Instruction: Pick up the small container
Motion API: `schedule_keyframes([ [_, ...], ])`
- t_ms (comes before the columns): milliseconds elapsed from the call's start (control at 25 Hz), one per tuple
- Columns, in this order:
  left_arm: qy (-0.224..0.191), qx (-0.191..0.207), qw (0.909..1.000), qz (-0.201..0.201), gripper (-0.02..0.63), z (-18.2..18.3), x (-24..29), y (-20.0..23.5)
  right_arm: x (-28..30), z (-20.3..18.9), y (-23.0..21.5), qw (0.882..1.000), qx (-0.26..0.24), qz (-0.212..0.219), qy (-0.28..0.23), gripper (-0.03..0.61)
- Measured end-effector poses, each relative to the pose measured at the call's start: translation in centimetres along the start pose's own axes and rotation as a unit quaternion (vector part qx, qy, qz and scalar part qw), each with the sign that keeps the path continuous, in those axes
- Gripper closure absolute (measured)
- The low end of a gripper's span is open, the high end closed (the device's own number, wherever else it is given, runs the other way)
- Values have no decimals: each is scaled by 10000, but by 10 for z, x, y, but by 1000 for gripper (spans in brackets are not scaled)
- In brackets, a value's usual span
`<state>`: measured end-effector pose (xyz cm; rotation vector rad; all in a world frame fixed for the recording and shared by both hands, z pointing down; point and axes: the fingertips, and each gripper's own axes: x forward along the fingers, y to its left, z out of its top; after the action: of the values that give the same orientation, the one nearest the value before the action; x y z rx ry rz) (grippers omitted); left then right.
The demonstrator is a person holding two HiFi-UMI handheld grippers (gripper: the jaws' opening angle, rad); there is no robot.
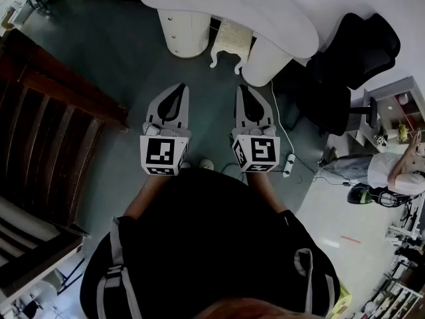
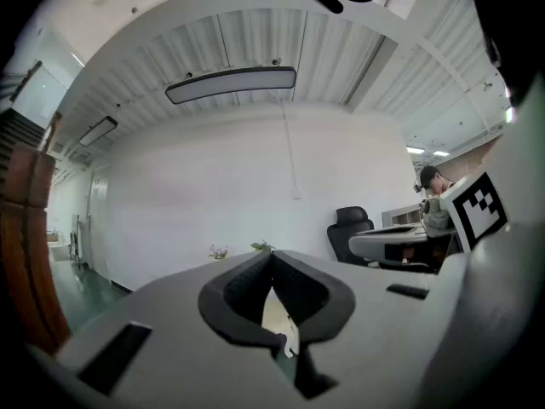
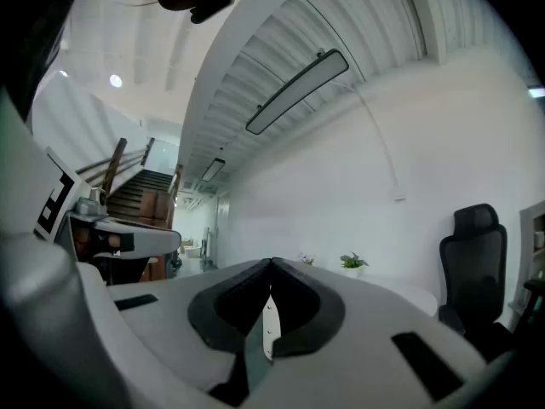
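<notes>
In the head view the grey-white left gripper (image 1: 178,89) and grey-white right gripper (image 1: 243,90) hang level, short of the curved white table (image 1: 265,12); the left gripper view shows jaws together on nothing, the right gripper view likewise, and with no small container clearly visible, the approach seems unstarted: find it, then open.

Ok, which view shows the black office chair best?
The right gripper view: the black office chair stands large and clear against the white wall. The head view shows the chair as a dark mass from above; the left gripper view, small and distant.
</notes>
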<state>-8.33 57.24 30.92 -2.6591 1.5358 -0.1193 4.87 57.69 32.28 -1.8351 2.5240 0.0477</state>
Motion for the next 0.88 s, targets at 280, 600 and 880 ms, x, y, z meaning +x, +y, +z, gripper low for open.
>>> schedule_keyframes([
  [280, 36, -69, 10000, 10, 605, -6, 12, -2, 10, -1, -8, 10000, 8, 42, -18, 558],
  [600, -3, -89, 9999, -65, 606, -11, 42, 17, 45, -8, -13, 10000, 14, 32, -21, 557],
  [880, -6, -87, 9997, -211, 605, -22, 108, 59, 120, -20, -31, 9999, -16, -92, 51, 557],
])
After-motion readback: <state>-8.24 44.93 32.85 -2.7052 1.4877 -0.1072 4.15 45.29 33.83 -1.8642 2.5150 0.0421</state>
